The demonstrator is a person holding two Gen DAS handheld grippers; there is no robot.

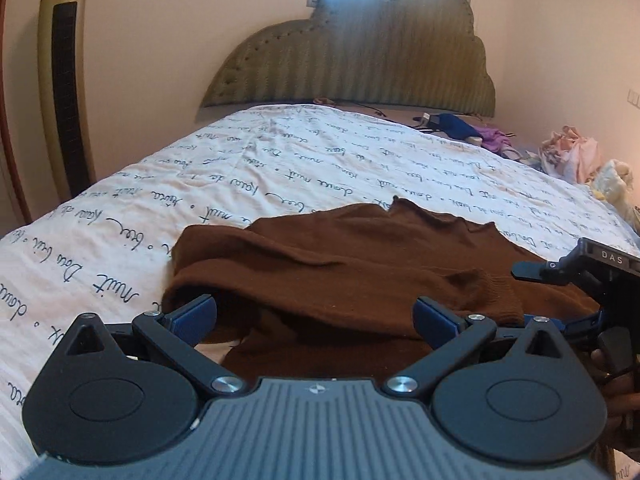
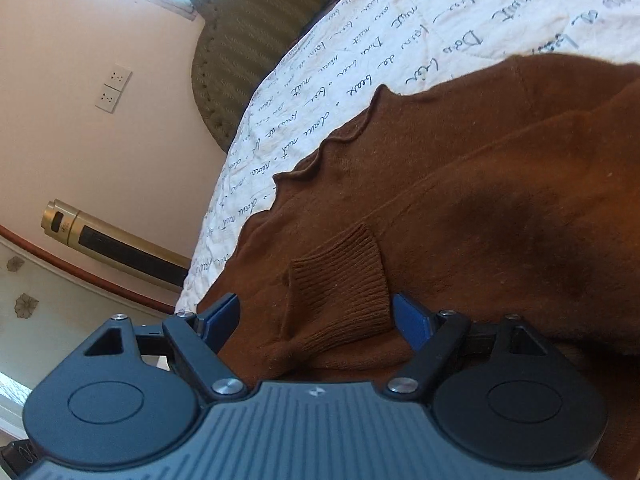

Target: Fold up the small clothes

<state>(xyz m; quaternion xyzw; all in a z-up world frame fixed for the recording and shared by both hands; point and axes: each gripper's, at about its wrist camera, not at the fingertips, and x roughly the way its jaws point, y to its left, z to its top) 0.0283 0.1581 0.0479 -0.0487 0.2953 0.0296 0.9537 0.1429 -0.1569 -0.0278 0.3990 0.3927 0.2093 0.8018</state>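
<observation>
A brown knit sweater lies crumpled on the bed's white script-printed cover. My left gripper is open, its blue pads spread wide just above the sweater's near edge, holding nothing. My right gripper is open too, rolled sideways, with the sweater's ribbed cuff lying between its blue pads, not pinched. The sweater fills most of the right wrist view. The right gripper's black body shows at the right edge of the left wrist view.
An olive padded headboard stands at the bed's far end. A gold tower fan stands at the left wall. Blue and purple clothes and plastic bags lie at the far right of the bed.
</observation>
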